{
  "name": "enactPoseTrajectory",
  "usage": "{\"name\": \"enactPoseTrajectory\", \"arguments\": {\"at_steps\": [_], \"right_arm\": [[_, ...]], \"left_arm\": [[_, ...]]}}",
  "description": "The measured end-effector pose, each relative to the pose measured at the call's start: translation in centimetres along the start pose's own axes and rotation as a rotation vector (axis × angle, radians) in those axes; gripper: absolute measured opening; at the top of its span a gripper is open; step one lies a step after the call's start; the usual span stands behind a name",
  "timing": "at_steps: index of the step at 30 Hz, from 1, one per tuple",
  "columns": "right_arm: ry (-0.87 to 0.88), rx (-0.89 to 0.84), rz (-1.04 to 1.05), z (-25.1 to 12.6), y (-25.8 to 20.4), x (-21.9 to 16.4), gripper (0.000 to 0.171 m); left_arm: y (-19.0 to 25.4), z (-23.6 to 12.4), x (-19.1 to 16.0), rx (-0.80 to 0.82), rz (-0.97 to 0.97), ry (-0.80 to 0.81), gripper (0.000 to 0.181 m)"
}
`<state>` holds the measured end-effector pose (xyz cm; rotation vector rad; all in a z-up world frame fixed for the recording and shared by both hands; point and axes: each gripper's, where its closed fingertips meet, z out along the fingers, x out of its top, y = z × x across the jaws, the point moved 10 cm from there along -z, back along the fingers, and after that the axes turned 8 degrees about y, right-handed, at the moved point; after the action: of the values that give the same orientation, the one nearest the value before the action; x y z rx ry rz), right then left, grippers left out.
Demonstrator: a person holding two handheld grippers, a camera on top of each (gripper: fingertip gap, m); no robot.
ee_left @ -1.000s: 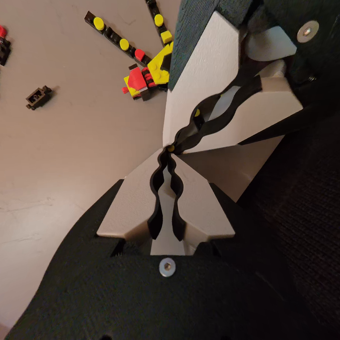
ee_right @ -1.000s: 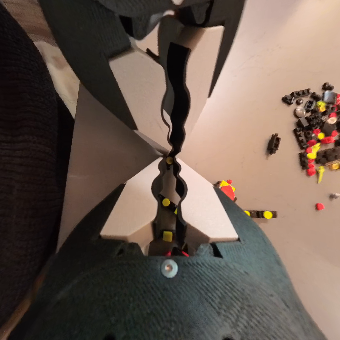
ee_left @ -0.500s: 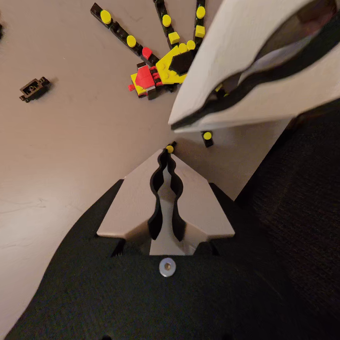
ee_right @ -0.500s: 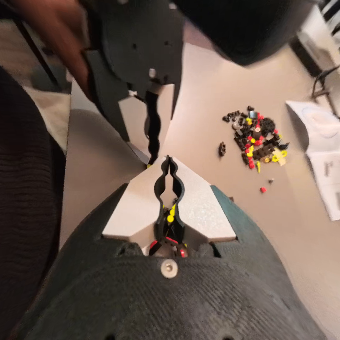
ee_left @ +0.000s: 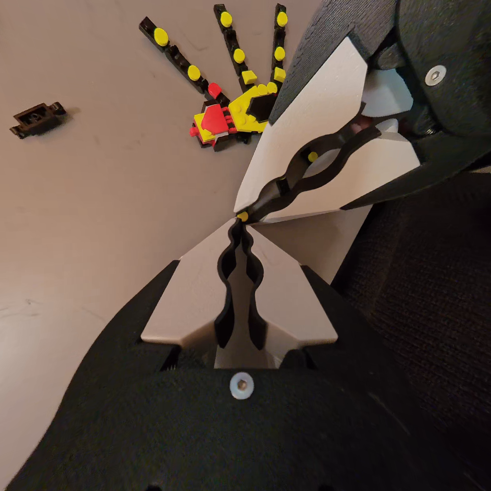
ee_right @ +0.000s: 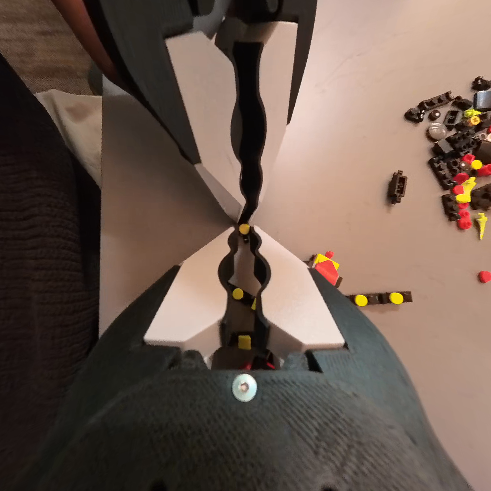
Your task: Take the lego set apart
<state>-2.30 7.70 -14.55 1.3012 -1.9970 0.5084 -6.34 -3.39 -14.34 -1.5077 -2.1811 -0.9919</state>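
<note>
My left gripper (ee_left: 240, 225) and right gripper (ee_left: 248, 212) meet tip to tip above the tan table (ee_left: 106, 212). Both are shut on one tiny black piece with a yellow round stud (ee_left: 242, 216). In the right wrist view the stud (ee_right: 244, 228) sits between my right gripper (ee_right: 244, 235) below and my left gripper (ee_right: 247, 216) above. The lego set (ee_left: 233, 117), yellow, red and black with black strip legs (ee_left: 175, 55) bearing yellow studs, lies on the table behind the grippers. It also shows in the right wrist view (ee_right: 325, 267), partly hidden by the right gripper.
A loose black brick (ee_left: 37, 119) lies at the left, also seen in the right wrist view (ee_right: 397, 187). A pile of loose black, red and yellow pieces (ee_right: 462, 170) lies beyond it, with a single red piece (ee_right: 484, 276) nearby. Dark fabric (ee_left: 425, 318) borders the table edge. My left and right fingertips are right by each other. The loose black brick (ee_left: 37, 119) is about equally far from each gripper, around 12 cm. Look for it in the right wrist view (ee_right: 398, 184) too.
Half a second ago the right gripper was lifted away while the left kept the studded piece. Now the right gripper is back down, tip to tip with the left.
</note>
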Motion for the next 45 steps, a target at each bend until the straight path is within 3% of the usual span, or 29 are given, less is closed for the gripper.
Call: {"name": "enactPoseTrajectory", "arguments": {"at_steps": [26,30,38,45], "right_arm": [[0.014,0.036,0.009,0.1,0.1,0.0,0.007],[0.014,0.036,0.008,0.1,0.1,-0.1,0.007],[0.025,0.058,0.011,0.2,0.2,-0.2,0.007],[0.025,0.057,0.006,0.2,0.2,-0.3,0.010]], "left_arm": [[0.7,0.0,0.0,0.062,0.044,-0.027,0.001],[0.4,-0.1,0.0,0.094,0.030,-0.029,0.022],[0.9,0.3,-0.3,0.058,0.213,-0.039,0.009],[0.3,0.2,-0.4,0.001,0.200,-0.026,0.006]]}}
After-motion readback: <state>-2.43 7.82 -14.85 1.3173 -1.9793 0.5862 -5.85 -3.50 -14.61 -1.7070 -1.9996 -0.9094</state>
